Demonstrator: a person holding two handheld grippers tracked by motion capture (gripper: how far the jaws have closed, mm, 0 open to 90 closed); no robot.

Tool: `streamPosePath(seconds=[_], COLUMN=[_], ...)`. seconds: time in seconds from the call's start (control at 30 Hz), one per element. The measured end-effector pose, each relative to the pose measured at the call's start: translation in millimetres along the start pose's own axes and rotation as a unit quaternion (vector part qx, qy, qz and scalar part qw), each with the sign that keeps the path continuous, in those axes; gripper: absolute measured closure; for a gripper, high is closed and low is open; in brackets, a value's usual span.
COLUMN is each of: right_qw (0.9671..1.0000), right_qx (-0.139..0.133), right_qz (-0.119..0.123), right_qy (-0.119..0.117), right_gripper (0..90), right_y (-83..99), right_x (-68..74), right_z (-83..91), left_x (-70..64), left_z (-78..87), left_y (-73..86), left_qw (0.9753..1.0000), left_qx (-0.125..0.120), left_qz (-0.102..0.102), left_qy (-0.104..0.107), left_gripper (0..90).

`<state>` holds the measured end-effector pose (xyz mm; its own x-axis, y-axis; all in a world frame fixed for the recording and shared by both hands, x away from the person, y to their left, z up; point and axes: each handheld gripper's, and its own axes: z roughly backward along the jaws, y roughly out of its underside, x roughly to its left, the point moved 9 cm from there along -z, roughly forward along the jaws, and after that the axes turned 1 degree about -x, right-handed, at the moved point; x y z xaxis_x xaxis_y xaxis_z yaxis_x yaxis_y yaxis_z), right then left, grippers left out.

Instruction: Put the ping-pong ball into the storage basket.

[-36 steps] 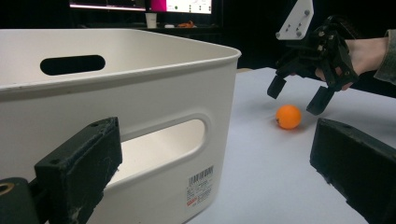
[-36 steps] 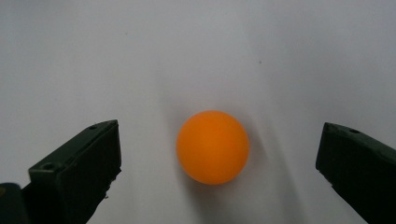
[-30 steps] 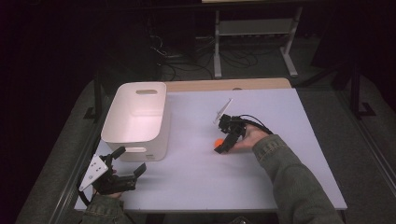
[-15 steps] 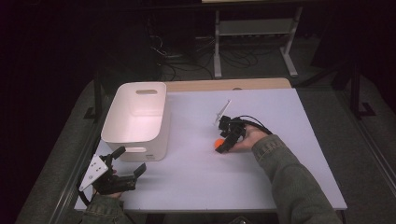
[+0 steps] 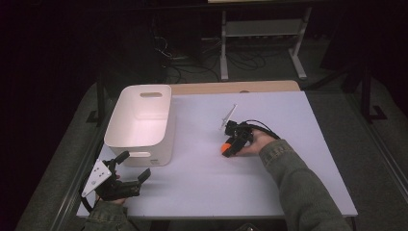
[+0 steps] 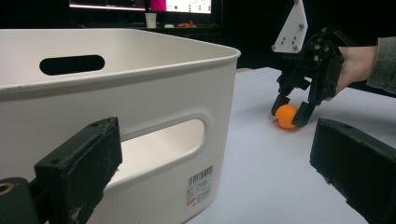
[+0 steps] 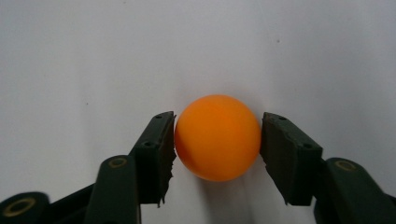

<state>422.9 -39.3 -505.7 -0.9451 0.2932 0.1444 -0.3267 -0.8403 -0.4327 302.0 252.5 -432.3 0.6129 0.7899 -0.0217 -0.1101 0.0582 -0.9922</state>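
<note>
A white table (image 5: 298,183) is bearing a white bin (image 5: 139,122) at its left side. Near the bin's front corner, the left gripper (image 5: 133,166) is resting with jaws spread wide — holding nothing. Mid-table, the right gripper (image 5: 227,150) is clasping a small orange ball (image 7: 217,137) that is sitting on the surface — well apart from the bin.

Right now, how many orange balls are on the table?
1. The ball sits on the table between the right gripper's jaws, right of the bin.

Ball (image 5: 224,147) right of bin (image 5: 139,126)
</note>
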Motion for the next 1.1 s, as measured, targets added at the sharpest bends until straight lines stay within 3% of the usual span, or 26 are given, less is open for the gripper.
streamPosePath(seconds=[0.4,0.77,1.1], right_qw=[0.9999,0.9983,0.9967], right_qx=[-0.015,-0.057,-0.078], right_qz=[0.007,0.009,0.019], right_qy=[-0.001,0.007,0.013], right_gripper=[49.7,49.7,49.8], right_y=[-3.6,-11.5,-25.4], right_x=[2.4,5.5,9.6], right_z=[6.7,32.3,53.7], left_x=[-0.1,-0.2,-0.2], left_z=[0.0,-0.3,-0.1], left_y=[0.0,0.0,-0.2], left_qw=[1.0000,1.0000,1.0000], left_qx=[0.000,0.000,0.000], left_qz=[-0.001,0.000,-0.001], left_qy=[0.000,-0.001,-0.001], left_gripper=[1.7,1.7,1.7])
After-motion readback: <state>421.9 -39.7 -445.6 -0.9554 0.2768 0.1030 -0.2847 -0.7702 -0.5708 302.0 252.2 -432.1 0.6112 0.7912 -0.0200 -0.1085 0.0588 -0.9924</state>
